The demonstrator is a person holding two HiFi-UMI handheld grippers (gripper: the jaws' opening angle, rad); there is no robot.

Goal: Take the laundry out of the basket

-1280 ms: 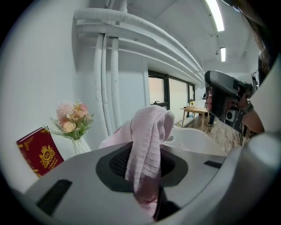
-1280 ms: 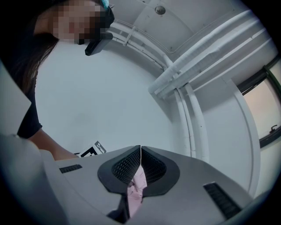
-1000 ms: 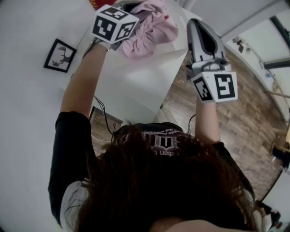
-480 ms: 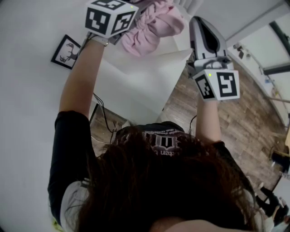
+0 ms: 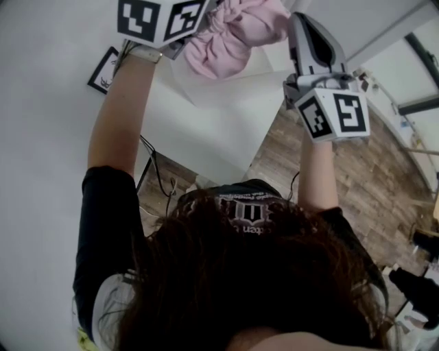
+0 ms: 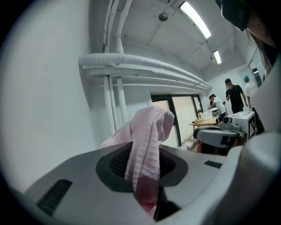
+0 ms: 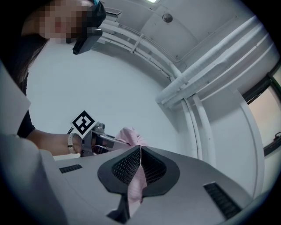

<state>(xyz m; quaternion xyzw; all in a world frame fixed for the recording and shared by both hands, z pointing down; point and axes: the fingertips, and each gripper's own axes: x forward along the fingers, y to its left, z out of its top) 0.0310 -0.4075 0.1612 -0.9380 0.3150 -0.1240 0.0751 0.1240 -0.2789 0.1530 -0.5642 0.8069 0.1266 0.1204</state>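
A pink cloth (image 5: pixel 233 34) hangs bunched between both grippers, raised in front of me near the top of the head view. In the left gripper view it (image 6: pixel 151 127) drapes over the jaws, and my left gripper (image 6: pixel 142 151) is shut on it. The right gripper (image 7: pixel 140 151) is also shut, with a strip of the same cloth (image 7: pixel 135 184) pinched between its pads. In the head view the left gripper's marker cube (image 5: pixel 161 17) is at the top left, and the right gripper (image 5: pixel 298 20) points up beside the cloth. No basket shows in any view.
Below the hands stands a white table (image 5: pixel 212 123), with cables (image 5: pixel 161 182) and a wooden floor (image 5: pixel 384 178) beneath. A framed picture (image 5: pixel 103 68) is at the left. White pipes (image 6: pixel 114 88) run up the wall. People (image 6: pixel 235 94) stand far off at a table.
Both hands have risen with the pink cloth, the left one more. The left marker cube now sits partly off the top edge of the head view. Both grips are unchanged.
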